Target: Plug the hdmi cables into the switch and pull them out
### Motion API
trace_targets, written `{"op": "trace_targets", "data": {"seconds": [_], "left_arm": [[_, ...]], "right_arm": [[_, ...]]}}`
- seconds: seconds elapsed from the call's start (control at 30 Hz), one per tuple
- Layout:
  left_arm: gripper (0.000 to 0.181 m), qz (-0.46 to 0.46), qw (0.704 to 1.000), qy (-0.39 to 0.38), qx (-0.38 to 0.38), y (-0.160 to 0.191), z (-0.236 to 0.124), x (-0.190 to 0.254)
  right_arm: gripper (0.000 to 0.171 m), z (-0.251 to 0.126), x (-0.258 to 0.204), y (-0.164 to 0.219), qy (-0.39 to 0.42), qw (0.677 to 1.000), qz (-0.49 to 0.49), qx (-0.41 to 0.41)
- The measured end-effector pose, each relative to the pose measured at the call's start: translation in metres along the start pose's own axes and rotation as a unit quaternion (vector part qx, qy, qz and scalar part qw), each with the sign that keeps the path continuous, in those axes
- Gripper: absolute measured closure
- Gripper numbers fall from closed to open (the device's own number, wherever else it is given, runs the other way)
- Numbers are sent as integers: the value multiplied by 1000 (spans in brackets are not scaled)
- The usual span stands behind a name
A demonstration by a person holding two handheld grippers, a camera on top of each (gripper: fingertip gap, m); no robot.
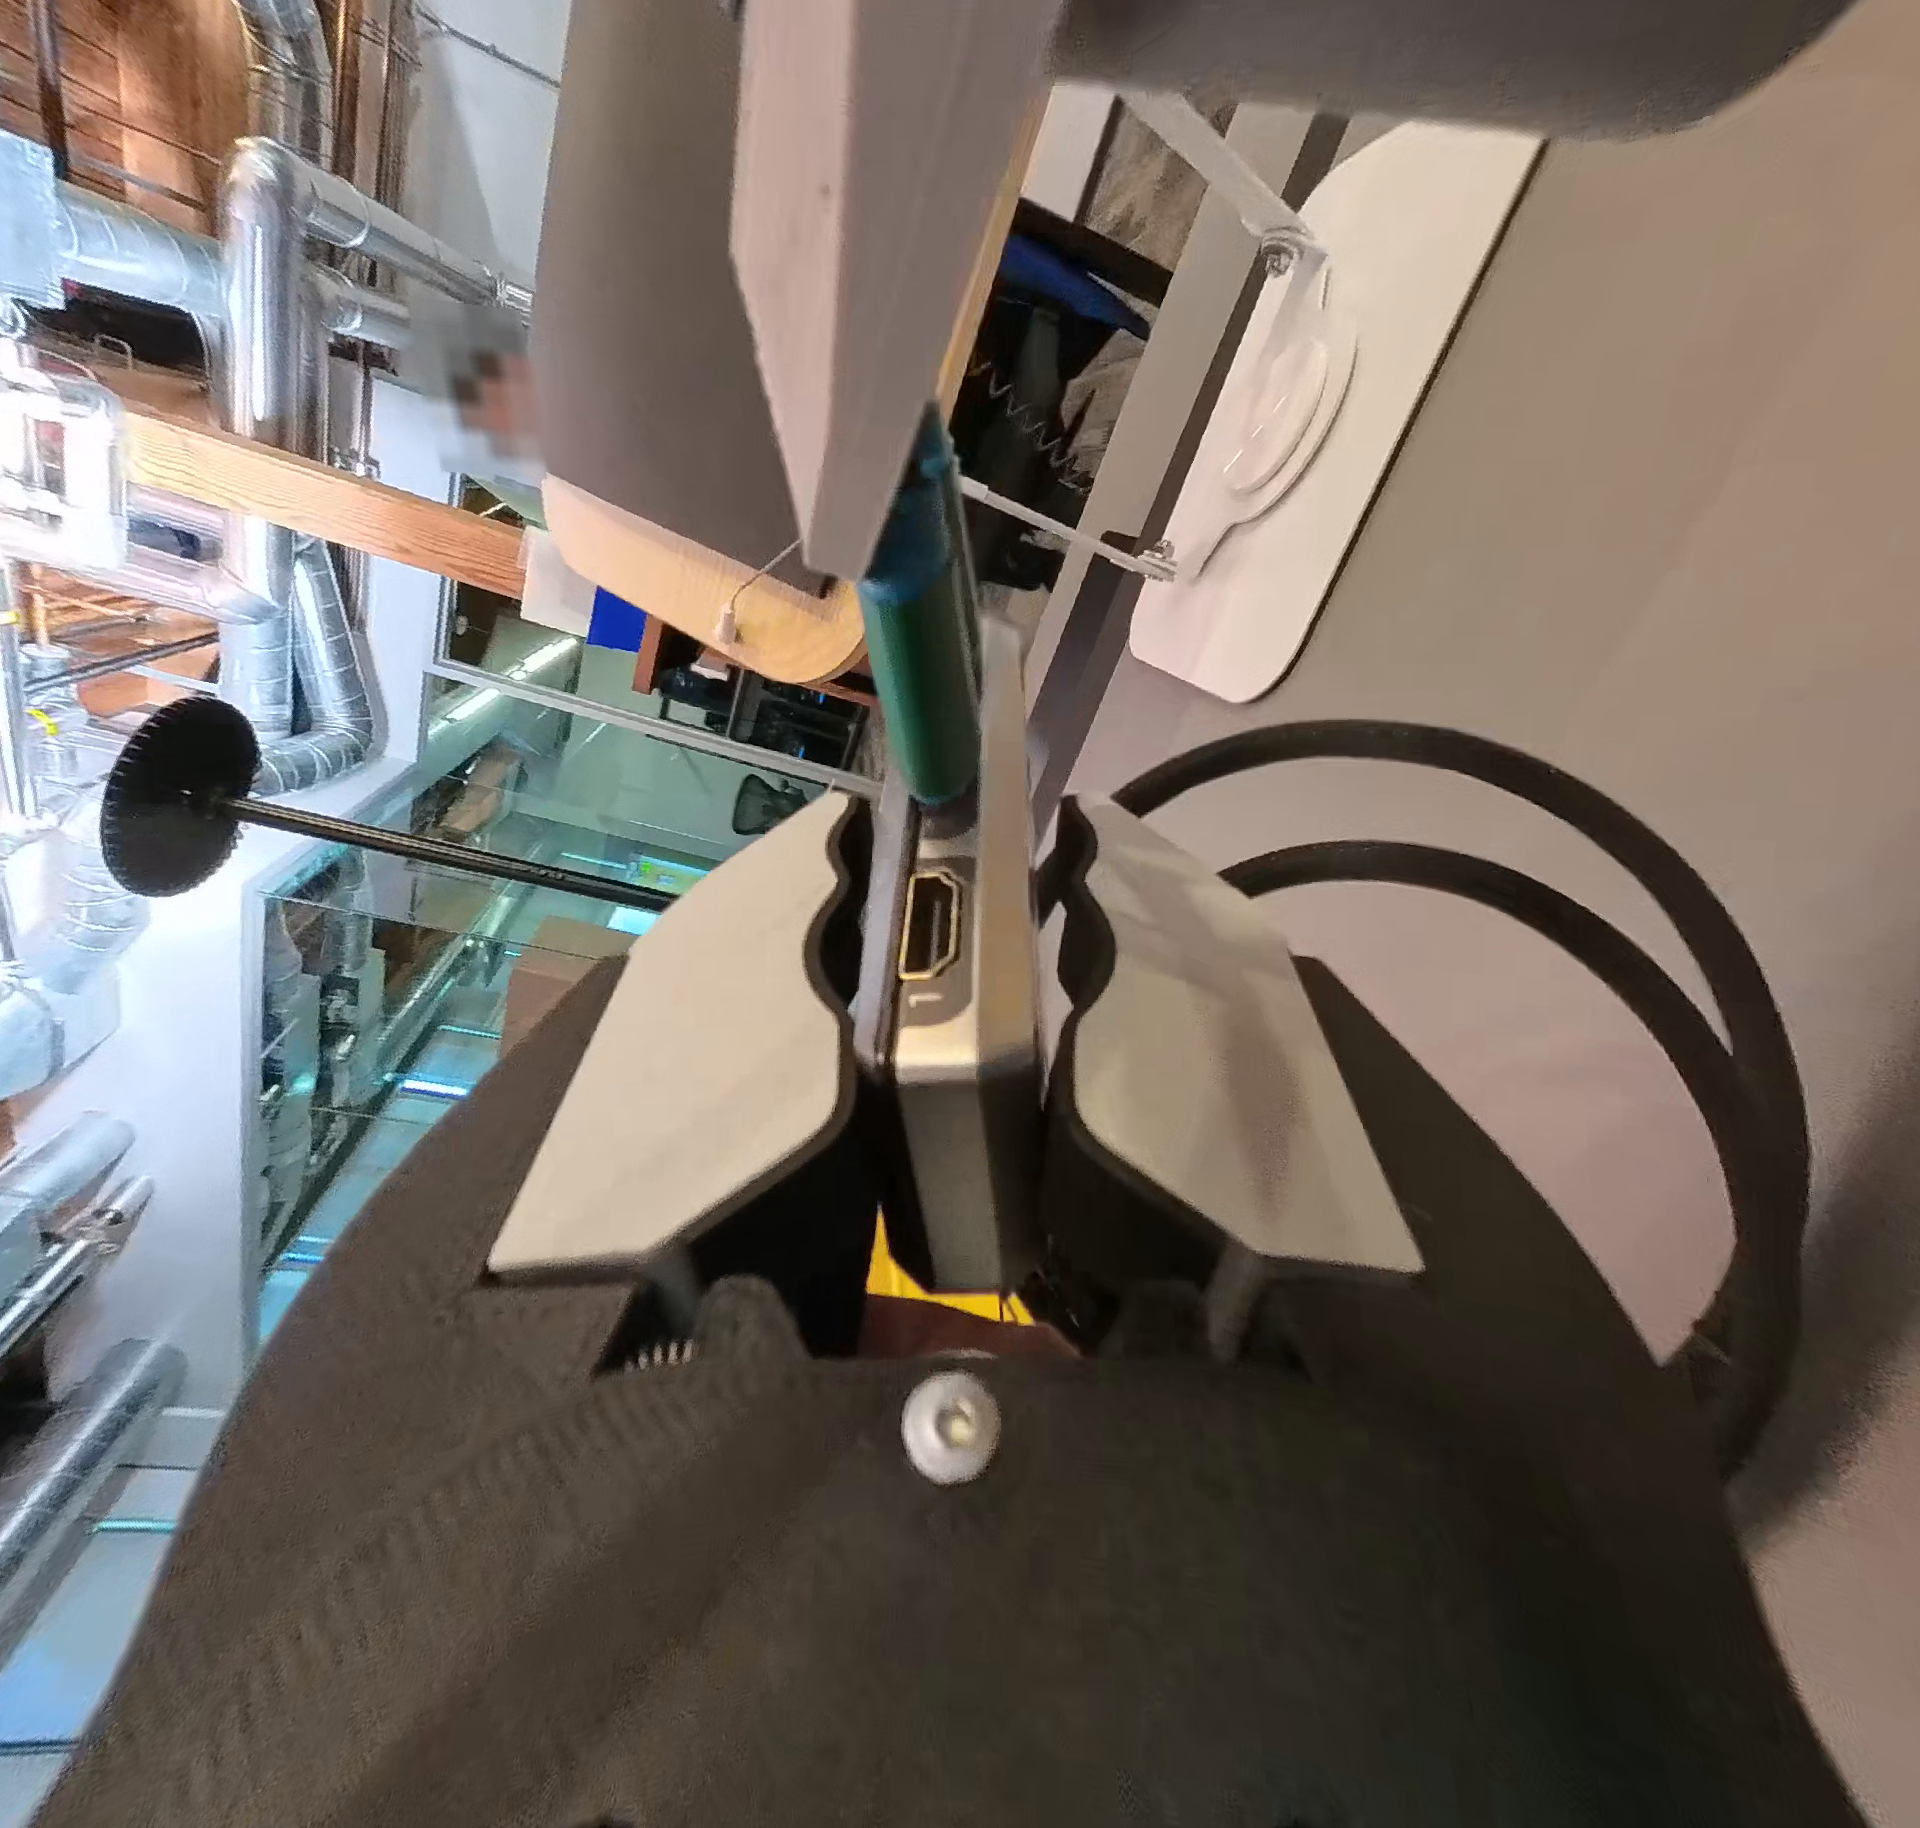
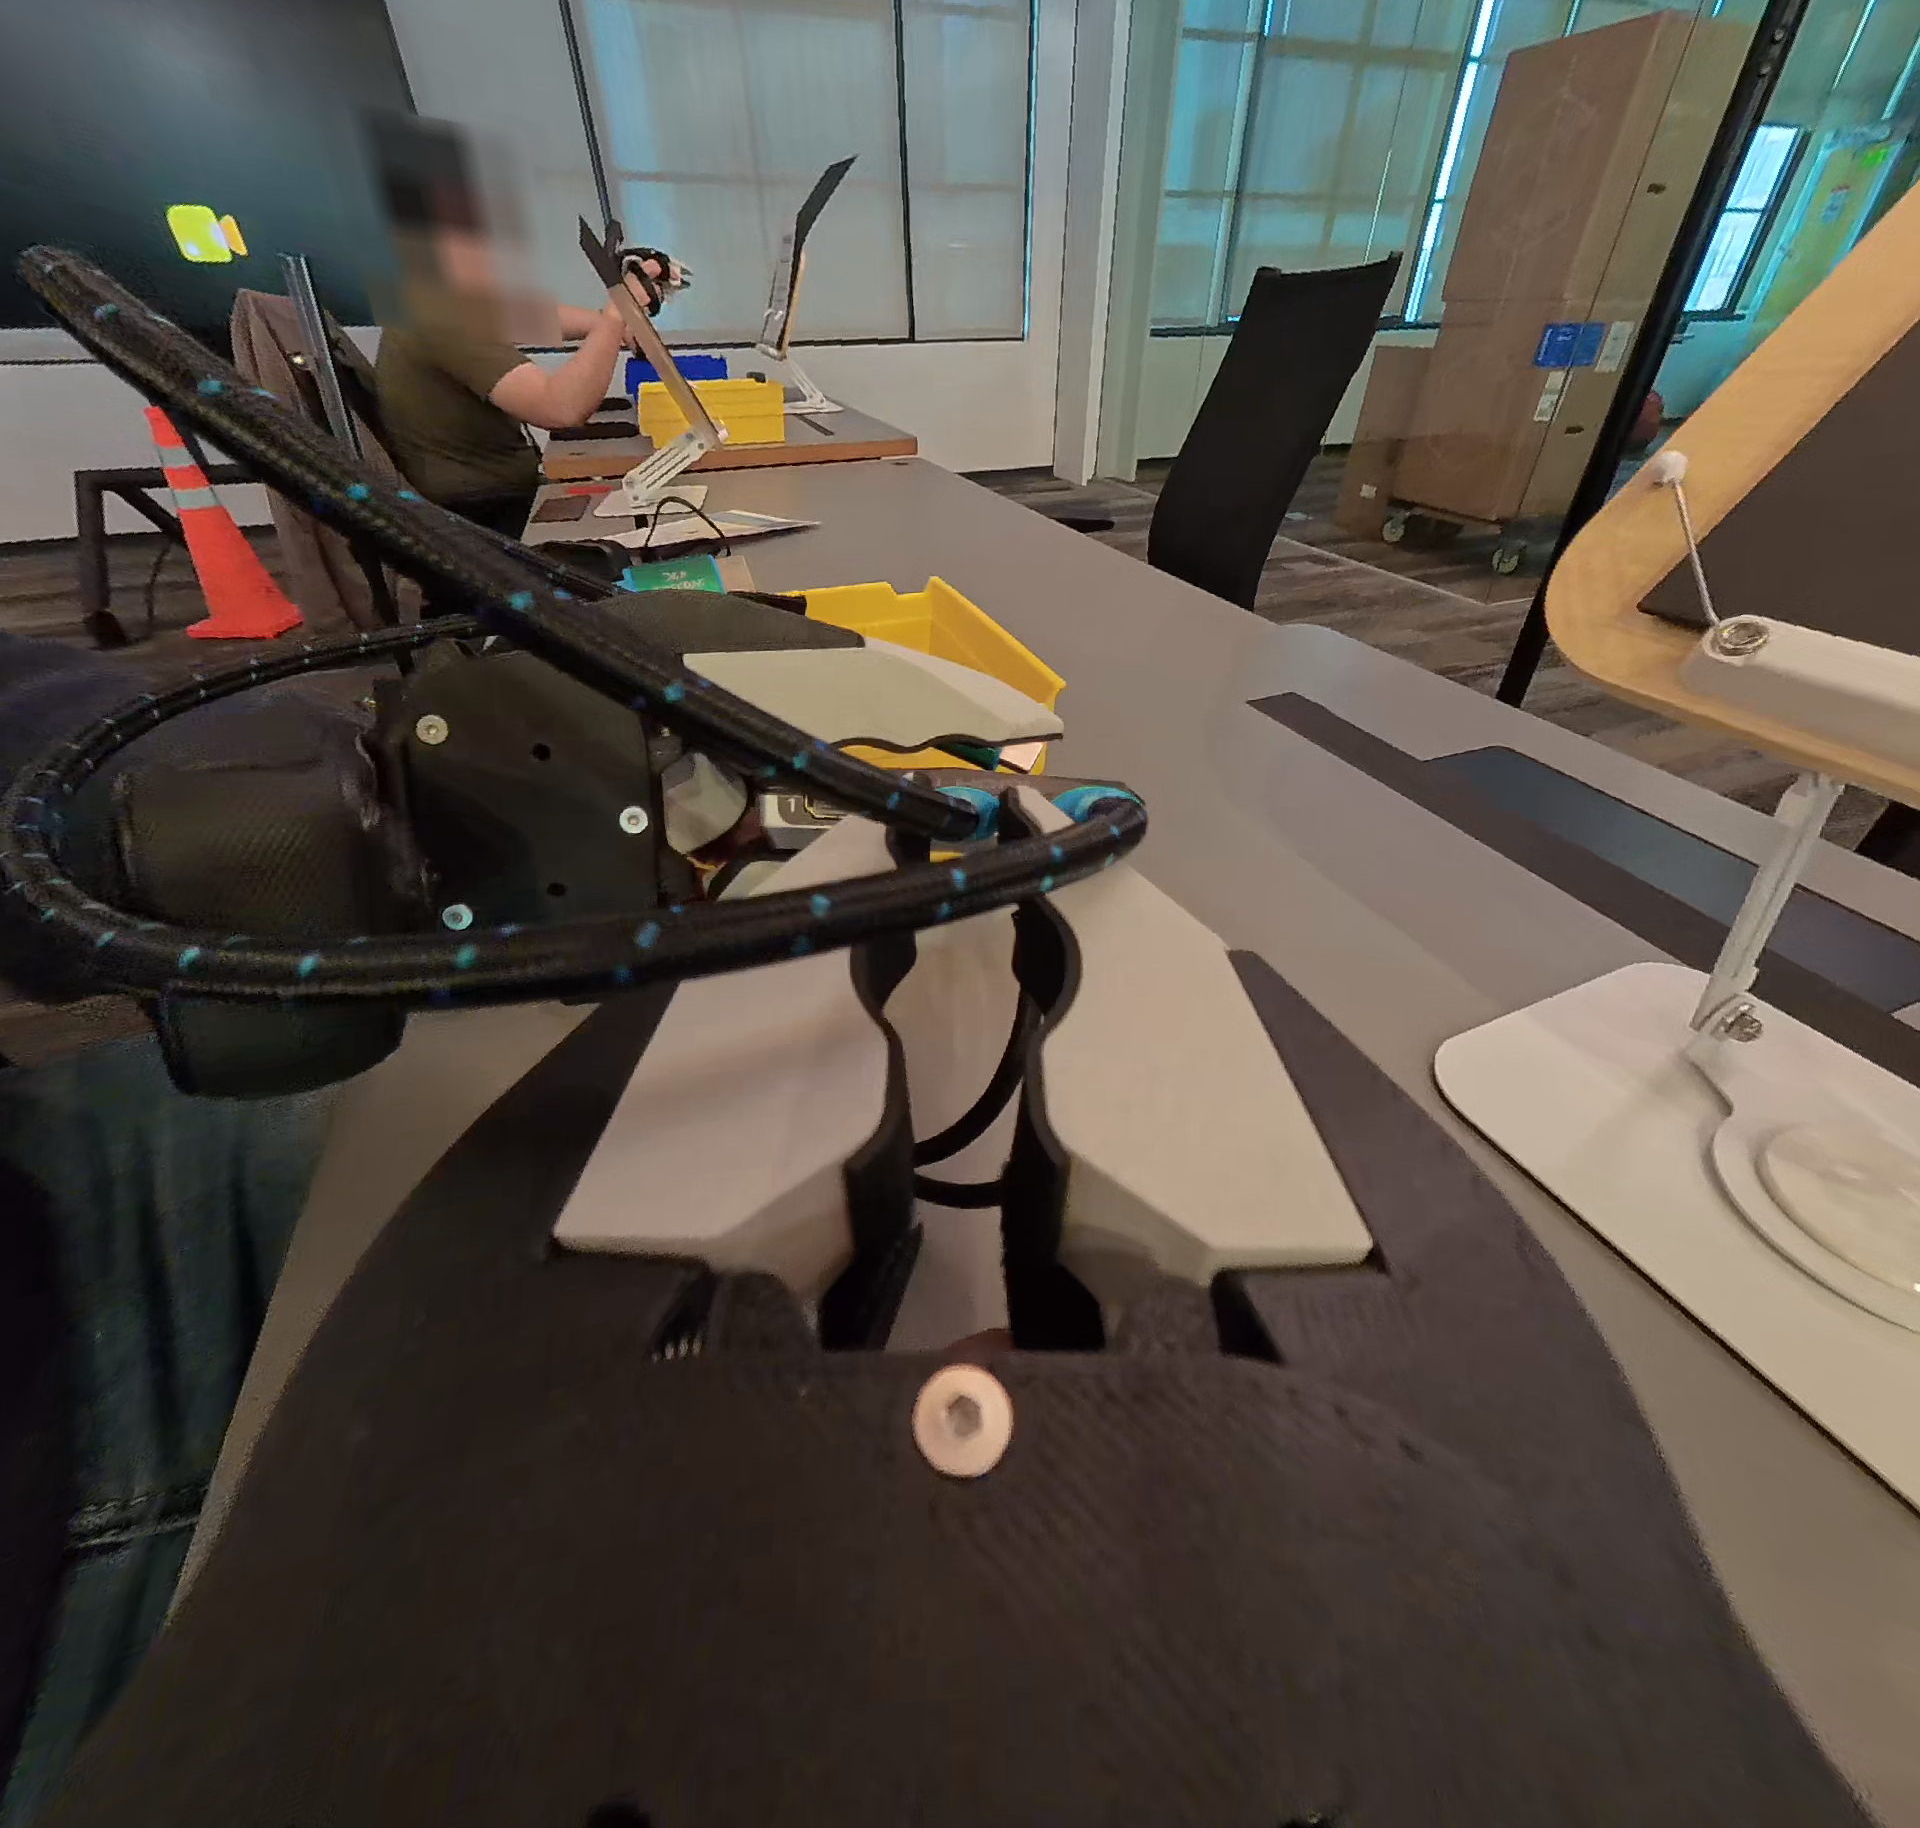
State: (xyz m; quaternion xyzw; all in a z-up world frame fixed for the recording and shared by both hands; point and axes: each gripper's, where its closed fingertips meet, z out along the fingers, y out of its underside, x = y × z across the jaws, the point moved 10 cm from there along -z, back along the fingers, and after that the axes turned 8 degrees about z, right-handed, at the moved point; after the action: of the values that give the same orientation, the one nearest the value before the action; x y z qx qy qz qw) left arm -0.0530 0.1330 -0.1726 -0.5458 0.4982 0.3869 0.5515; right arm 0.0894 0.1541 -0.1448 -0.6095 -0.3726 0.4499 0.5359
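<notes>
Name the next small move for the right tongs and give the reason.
Probably ease the right tongs away from the switch, drawing the plug out. The left tongs clamp the switch, the plug sits in its far port with the right tongs on it, and the near port is empty.

A small printed mark sits beside the open port [image 1: 928, 926] on the silver switch [image 1: 961, 1134]. Farther off, a green card [image 2: 673, 573] bears handwriting. A blue label [image 2: 1569, 344] on cardboard boxes [image 2: 1558, 199] carries print, probably too small to read.
</notes>
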Motion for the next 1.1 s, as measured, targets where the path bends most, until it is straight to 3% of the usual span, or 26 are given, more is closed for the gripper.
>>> {"op": "trace_targets", "data": {"seconds": [0.17,0.67,0.87,1.0,1.1], "left_arm": [[148,5,1000,8,-1,-2,0,2],[148,-57,997,45,13,10,3,-3],[148,-112,990,83,2,21,11,-1],[148,-122,989,83,2,21,11,-5],[148,-99,992,70,47,17,4,-7]], "right_arm": [[167,-1,5,1,-14,999,32,1],[168,0,-5,-6,-4,999,-15,-30],[168,9,-27,-14,46,990,-118,-63],[168,9,-21,-15,35,996,-63,-46],[168,6,-14,-14,19,998,-37,-37]]}}
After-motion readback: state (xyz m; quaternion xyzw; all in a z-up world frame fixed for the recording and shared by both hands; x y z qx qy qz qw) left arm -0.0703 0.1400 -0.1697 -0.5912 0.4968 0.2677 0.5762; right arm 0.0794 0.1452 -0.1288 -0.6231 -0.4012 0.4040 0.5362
